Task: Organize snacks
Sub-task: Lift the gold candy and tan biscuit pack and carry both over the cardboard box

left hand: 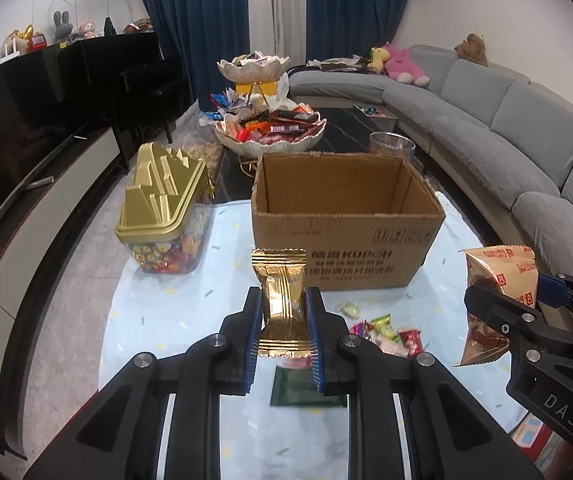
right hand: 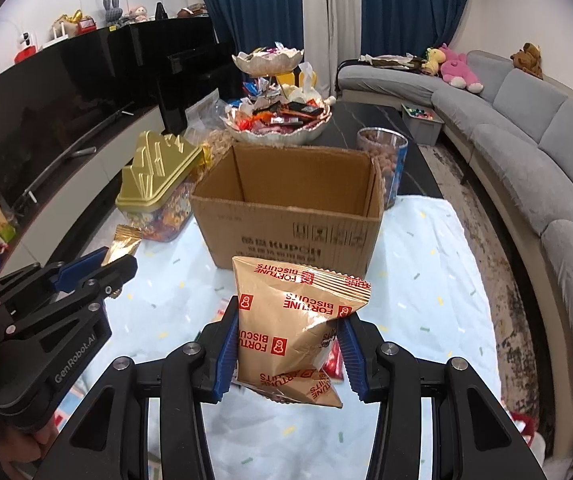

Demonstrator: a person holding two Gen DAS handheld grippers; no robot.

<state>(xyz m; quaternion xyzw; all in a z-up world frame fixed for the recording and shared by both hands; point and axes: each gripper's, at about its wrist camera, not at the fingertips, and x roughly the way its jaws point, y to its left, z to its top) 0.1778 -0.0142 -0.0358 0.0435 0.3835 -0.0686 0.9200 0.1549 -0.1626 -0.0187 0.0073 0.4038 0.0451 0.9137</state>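
Observation:
My left gripper [left hand: 283, 300] is shut on a gold-wrapped snack [left hand: 280, 304] and holds it above the table, just in front of the open cardboard box [left hand: 346, 220]. My right gripper [right hand: 288, 312] is shut on a tan Fortune Biscuits pack [right hand: 290, 328], also held up in front of the box [right hand: 290, 216]. The box looks empty inside. The right gripper with its pack [left hand: 498, 292] shows at the right of the left wrist view; the left gripper [right hand: 118, 276] with its gold snack [right hand: 124, 244] shows at the left of the right wrist view. Small loose candies [left hand: 382, 328] lie on the cloth.
A gold-lidded candy jar [left hand: 166, 216] stands left of the box. A tiered dish of sweets [left hand: 270, 128] and a clear jar [right hand: 386, 160] stand behind it. A dark green packet [left hand: 306, 388] lies under my left gripper. A grey sofa [left hand: 506, 132] curves along the right.

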